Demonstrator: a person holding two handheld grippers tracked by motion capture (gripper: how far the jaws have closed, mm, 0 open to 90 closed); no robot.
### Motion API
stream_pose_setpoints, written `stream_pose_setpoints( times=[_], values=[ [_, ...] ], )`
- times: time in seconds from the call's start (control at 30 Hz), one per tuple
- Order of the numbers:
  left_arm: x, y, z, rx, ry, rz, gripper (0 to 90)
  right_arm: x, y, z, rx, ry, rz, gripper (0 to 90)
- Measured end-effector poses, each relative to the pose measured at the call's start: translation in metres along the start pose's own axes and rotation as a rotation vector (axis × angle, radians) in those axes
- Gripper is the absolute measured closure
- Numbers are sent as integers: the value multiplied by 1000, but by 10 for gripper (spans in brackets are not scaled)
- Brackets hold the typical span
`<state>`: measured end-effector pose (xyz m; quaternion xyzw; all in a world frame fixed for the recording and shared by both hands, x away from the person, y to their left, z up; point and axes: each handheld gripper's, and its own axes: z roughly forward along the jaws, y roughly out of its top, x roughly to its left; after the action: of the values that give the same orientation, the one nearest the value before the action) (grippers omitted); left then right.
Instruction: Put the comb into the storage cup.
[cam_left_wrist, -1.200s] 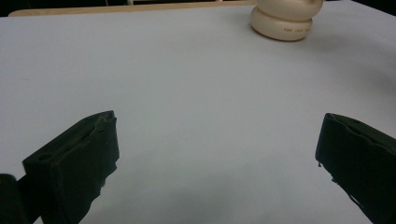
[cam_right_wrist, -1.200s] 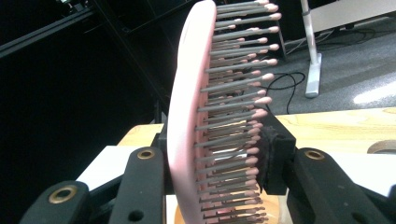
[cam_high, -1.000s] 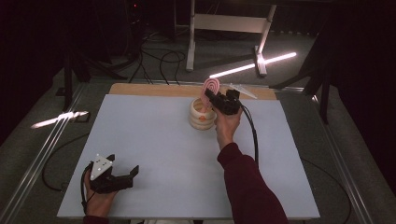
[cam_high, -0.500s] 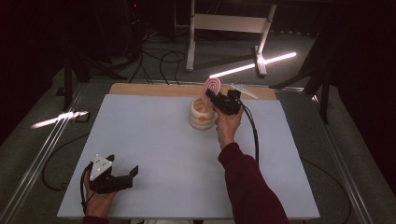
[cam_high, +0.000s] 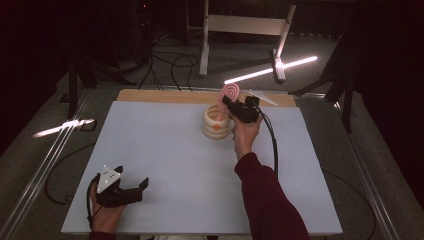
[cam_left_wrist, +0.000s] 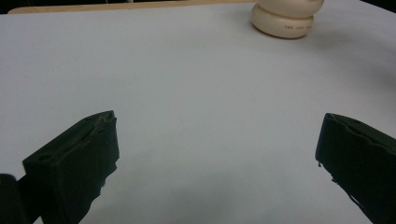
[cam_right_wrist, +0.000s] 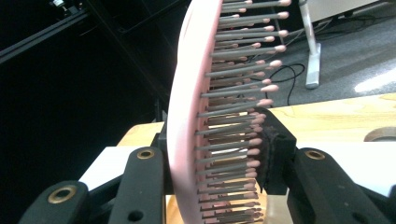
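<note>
A pink hairbrush stands upright with its handle down inside a cream ribbed holder at the back middle of the table. My right gripper is shut on the brush just above the holder's rim. In the right gripper view the brush head, with its grey pink-tipped bristles, sits clamped between the two black jaws of my right gripper. My left gripper rests near the table's front left corner, open and holding nothing. The left gripper view has my left gripper with jaws wide apart and the holder far off.
A pale mat covers the table, with a wooden strip along its back edge. Behind the table stand a white frame's legs, loose cables and bright light strips on the floor. Metal rails run along both sides.
</note>
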<state>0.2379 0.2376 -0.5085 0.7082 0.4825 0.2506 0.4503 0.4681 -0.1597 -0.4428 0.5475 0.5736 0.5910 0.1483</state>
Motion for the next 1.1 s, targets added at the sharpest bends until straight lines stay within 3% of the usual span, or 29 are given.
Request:
stream_pose_setpoints(
  times=[0.6,1.1],
  values=[
    [0,0,0,3,1,1,1,-9,-3,-2,3,-16,32,606],
    [0,0,1,4,0,5,1,-15,-2,-6,23,-37,24,556]
  ],
)
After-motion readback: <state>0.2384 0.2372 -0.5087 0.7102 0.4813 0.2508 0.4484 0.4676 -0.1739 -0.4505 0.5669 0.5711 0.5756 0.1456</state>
